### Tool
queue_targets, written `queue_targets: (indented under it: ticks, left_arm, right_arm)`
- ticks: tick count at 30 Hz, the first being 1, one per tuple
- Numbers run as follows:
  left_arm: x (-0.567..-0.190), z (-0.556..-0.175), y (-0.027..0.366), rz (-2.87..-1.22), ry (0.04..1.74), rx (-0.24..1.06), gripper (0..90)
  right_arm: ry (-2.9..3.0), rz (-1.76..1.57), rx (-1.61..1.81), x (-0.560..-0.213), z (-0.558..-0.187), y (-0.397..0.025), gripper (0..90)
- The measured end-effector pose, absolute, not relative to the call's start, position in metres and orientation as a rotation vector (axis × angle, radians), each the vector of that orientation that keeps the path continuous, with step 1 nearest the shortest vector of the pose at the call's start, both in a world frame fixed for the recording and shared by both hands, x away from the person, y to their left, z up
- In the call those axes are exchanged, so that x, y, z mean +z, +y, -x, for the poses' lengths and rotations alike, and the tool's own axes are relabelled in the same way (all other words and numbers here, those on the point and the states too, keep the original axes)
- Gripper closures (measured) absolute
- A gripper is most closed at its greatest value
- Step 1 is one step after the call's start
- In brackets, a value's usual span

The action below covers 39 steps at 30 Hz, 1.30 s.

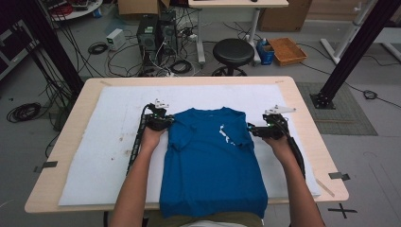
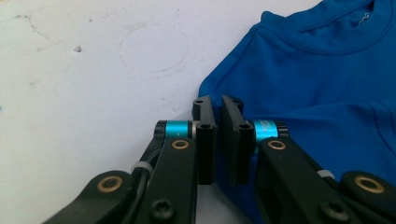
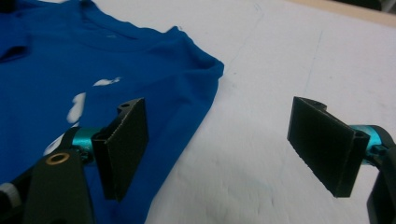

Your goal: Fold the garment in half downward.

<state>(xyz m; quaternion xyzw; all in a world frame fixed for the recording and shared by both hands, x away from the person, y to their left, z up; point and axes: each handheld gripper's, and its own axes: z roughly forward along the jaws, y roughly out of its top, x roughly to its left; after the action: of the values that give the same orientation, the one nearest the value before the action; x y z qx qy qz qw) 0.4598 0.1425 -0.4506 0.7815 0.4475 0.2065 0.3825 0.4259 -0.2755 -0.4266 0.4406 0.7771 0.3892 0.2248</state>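
A: What lay on the surface (image 1: 302, 118) in front of you?

B: A white mat (image 1: 108, 146), and on it the blue T-shirt (image 1: 213, 161), spread flat with its collar away from you and its hem at your edge.

A: And your grippers?

B: Your left gripper (image 2: 218, 105) had its fingers nearly closed, pinching nothing, tips at the shirt's shoulder edge. Your right gripper (image 3: 224, 144) was spread wide, one finger over the sleeve, the other over bare mat.
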Motion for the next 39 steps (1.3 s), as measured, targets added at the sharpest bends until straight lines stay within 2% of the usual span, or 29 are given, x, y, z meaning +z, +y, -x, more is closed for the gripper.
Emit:
queue_targets:
  ticks: [1,3,7,13,17,20,27,39]
  left_arm:
    - [-0.451,-0.46,0.142,-1.992,1.143,0.527,83.7]
    - [-0.45,-0.46,0.143,-1.994,1.145,0.522,83.7]
    - [-0.451,-0.46,0.144,-1.961,1.181,0.496,83.7]
    - [-0.451,-0.462,0.147,-1.935,1.197,0.459,85.2]
    - [-0.451,-0.462,0.149,-1.912,1.22,0.437,86.4]
    - [-0.45,-0.459,0.154,-1.857,1.25,0.391,86.9]
    - [-0.433,-0.442,0.174,-1.705,1.131,0.312,87.0]
    - [-0.414,-0.389,0.201,-1.634,0.91,0.158,86.9]
  right_arm:
    - [2.155,-1.224,1.054,-0.428,-0.433,-0.272,26.3]
    - [2.169,-1.262,1.005,-0.433,-0.447,-0.265,27.4]
    - [2.14,-1.346,0.978,-0.444,-0.465,-0.26,38.5]
    - [2.168,-1.313,0.976,-0.449,-0.475,-0.254,60.5]
    - [2.196,-1.265,0.965,-0.449,-0.474,-0.247,87.7]
    - [2.209,-1.234,0.943,-0.448,-0.473,-0.245,88.7]
    - [2.182,-1.172,1.088,-0.431,-0.455,-0.256,88.8]
    - [2.161,-0.993,1.317,-0.408,-0.384,-0.273,88.8]
